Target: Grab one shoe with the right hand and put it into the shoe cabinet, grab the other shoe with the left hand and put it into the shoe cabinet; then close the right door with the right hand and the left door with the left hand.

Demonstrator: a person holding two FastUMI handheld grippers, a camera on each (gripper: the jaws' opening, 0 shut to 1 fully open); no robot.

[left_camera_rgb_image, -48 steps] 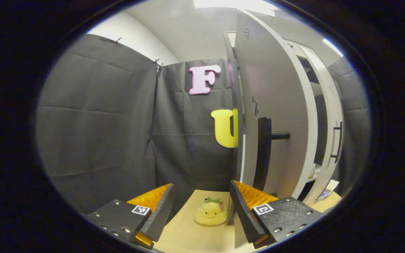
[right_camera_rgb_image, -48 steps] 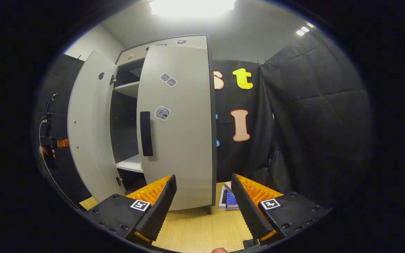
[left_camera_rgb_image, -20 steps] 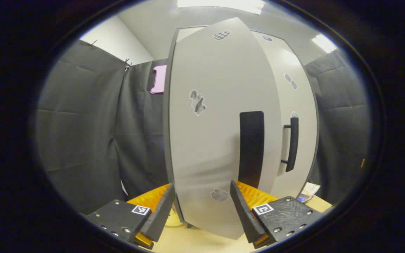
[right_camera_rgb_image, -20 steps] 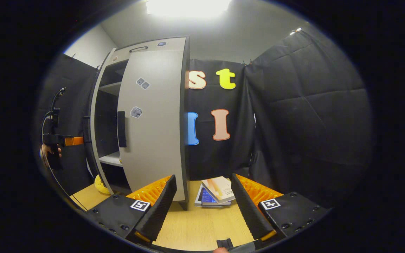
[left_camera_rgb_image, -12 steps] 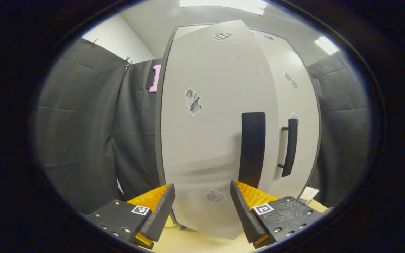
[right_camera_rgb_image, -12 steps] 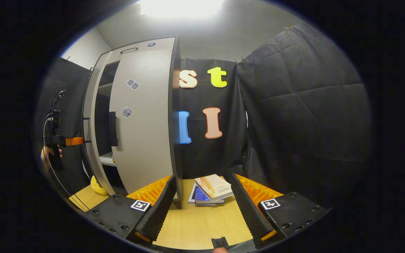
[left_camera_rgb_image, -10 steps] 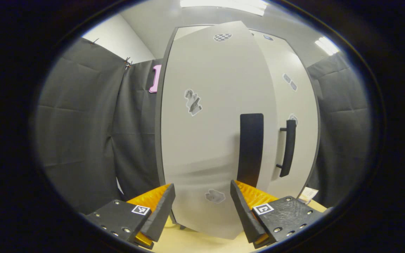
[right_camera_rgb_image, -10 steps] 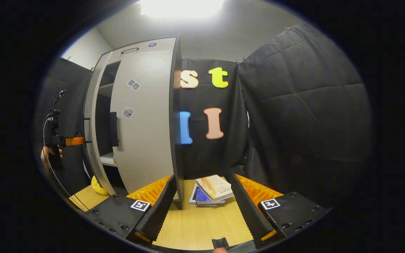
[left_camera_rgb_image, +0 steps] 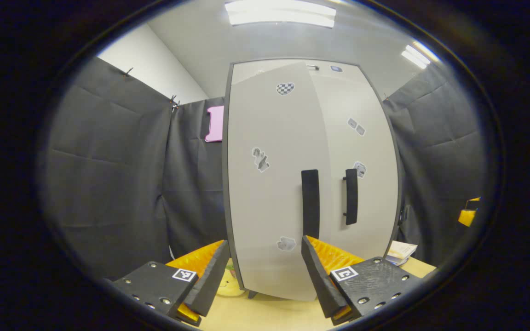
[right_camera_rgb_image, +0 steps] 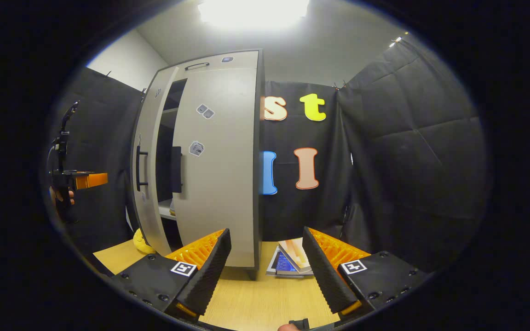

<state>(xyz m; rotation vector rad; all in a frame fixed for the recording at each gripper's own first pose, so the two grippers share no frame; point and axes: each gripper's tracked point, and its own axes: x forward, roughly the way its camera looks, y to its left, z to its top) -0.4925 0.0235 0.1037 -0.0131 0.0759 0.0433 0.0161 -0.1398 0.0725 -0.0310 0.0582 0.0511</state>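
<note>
The left claw (left_camera_rgb_image: 263,271) is wide and holds nothing, facing the tall grey shoe cabinet's left door (left_camera_rgb_image: 269,184), not quite shut, needing one push.

Recording booth, black cloth walls (left_camera_rgb_image: 118,184), grey shoe cabinet (left_camera_rgb_image: 357,151)

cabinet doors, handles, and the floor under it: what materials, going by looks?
Cabinet doors: smooth matte light-grey panels with dark edges, probably laminated board; a soft sheen, no grain. Handles: flat black bars, matte, metal or plastic; cannot tell which. Floor: pale wood-look surface with fine straight grain, likely laminate or veneer.
</note>
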